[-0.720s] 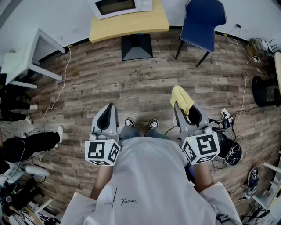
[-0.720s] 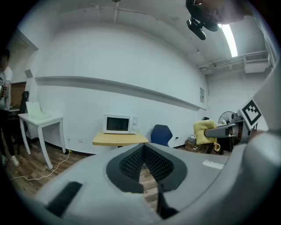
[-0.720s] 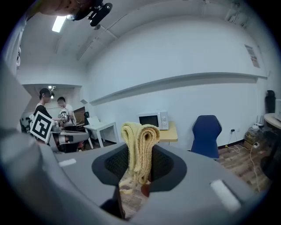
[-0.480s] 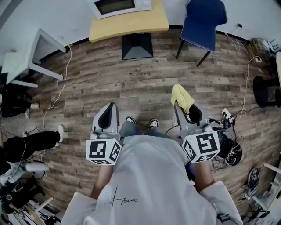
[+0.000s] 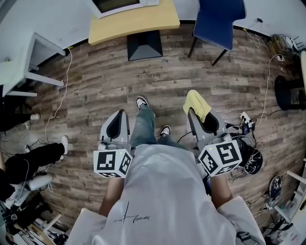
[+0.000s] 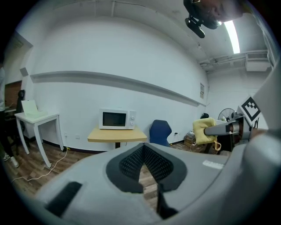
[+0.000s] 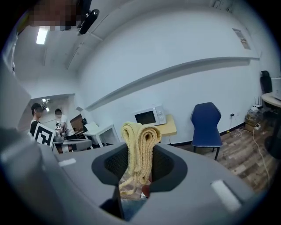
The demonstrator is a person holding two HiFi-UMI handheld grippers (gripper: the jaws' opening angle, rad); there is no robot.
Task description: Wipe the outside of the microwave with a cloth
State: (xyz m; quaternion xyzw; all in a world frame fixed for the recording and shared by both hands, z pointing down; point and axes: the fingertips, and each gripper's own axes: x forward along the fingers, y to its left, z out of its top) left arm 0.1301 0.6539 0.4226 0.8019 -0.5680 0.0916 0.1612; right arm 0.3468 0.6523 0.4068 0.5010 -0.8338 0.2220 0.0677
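Note:
The white microwave [image 5: 122, 5] stands on a yellow table [image 5: 136, 23] at the top of the head view, far ahead of both grippers. My right gripper [image 5: 195, 113] is shut on a folded yellow cloth [image 5: 197, 104], which sticks up between its pads [image 7: 139, 149]. My left gripper [image 5: 119, 116] is shut with nothing in it, level with the right one. Both are held at waist height over the wooden floor. The microwave [image 6: 117, 119] shows straight ahead in the left gripper view and the microwave [image 7: 150, 116] is slightly right of the cloth in the right gripper view.
A blue chair [image 5: 217, 21] stands right of the yellow table. A white table [image 5: 28, 62] is at the left, with a seated person's legs [image 5: 33, 158] nearby. Cables and gear [image 5: 251, 143] lie on the floor at the right. My own foot [image 5: 142, 102] is stepped forward.
One foot has stepped forward and the view has shifted toward the microwave table. Both grippers keep their pose, the cloth still held.

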